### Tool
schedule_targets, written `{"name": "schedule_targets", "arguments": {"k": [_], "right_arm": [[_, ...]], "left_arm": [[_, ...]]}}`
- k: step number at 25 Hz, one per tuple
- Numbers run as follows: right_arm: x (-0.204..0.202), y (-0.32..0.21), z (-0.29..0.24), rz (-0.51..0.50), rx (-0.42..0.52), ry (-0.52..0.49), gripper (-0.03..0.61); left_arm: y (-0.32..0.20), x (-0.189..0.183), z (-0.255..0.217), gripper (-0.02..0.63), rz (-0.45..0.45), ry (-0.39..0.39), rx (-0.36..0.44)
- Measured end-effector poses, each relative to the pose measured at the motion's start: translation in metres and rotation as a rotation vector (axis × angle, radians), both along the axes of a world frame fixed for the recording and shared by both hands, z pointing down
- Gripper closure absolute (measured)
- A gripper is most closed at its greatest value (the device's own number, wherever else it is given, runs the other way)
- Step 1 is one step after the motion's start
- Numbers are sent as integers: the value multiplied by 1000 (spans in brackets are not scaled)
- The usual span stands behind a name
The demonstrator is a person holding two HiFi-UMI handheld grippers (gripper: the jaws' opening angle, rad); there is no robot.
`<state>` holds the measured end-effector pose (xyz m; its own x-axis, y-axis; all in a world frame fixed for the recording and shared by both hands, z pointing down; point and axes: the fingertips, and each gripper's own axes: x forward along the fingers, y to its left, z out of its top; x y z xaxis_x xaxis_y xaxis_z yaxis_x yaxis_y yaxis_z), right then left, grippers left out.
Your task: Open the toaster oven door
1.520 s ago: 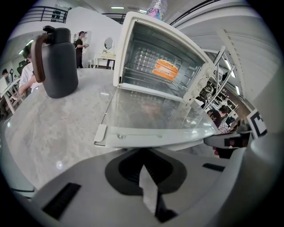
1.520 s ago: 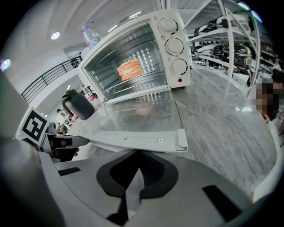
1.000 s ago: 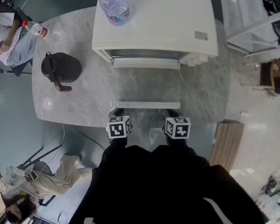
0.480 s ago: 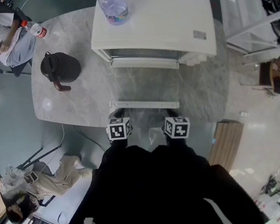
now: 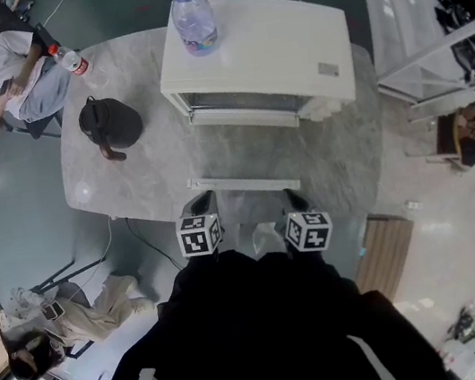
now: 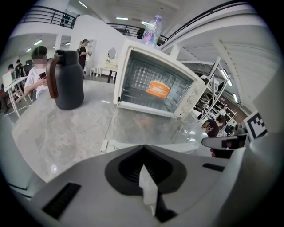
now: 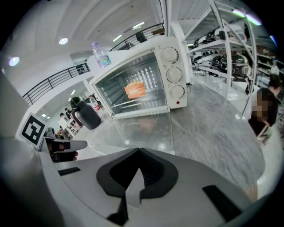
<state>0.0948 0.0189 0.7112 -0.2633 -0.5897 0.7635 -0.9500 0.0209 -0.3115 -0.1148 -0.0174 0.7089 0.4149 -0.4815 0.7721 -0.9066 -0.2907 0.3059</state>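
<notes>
The white toaster oven (image 5: 257,44) stands at the back of the marble table (image 5: 348,147). Its glass door (image 5: 244,147) lies folded down flat toward me, with the handle bar (image 5: 245,182) near the table's front edge. In the left gripper view the oven (image 6: 155,84) shows an orange item (image 6: 158,88) on its rack behind the open door (image 6: 146,126). My left gripper (image 5: 198,204) and right gripper (image 5: 293,196) hover just short of the handle's two ends. Both are shut and hold nothing. The right gripper view shows the oven (image 7: 137,84) and its door (image 7: 142,128) ahead.
A black jug (image 5: 109,123) stands left of the oven. A water bottle (image 5: 192,20) sits on the oven's top, and a small red-label bottle (image 5: 71,61) at the far left corner. A person (image 5: 3,76) sits beyond the table. A wooden bench (image 5: 385,249) is at right.
Both grippers have drawn back a little from the door handle toward me. The door still lies open and flat.
</notes>
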Motion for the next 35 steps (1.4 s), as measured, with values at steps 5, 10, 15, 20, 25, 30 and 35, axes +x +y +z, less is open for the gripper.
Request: {"name": "schedule_targets", "arguments": {"k": [5, 10, 15, 20, 25, 30, 35], "right_arm": [[-5, -42, -52, -21, 153, -3, 575], [-9, -75, -115, -20, 296, -16, 575], [-5, -93, -171, -5, 416, -35, 575], [-6, -102, -208, 3, 494, -48, 575], [-9, -107, -220, -12, 532, -48, 575], [-4, -109, -233, -9, 569, -40, 575], [-1, -109, -234, -14, 579, -35, 575]], "left_arm": [[-35, 16, -52, 611, 17, 34, 130], [-62, 26, -109, 611, 34, 61, 269], [-77, 31, -167, 611, 47, 101, 395], [-87, 33, -207, 611, 62, 115, 483], [-92, 40, -225, 611, 75, 140, 526], [-95, 45, -236, 611, 79, 153, 556], [-94, 50, -239, 611, 85, 161, 563]]}}
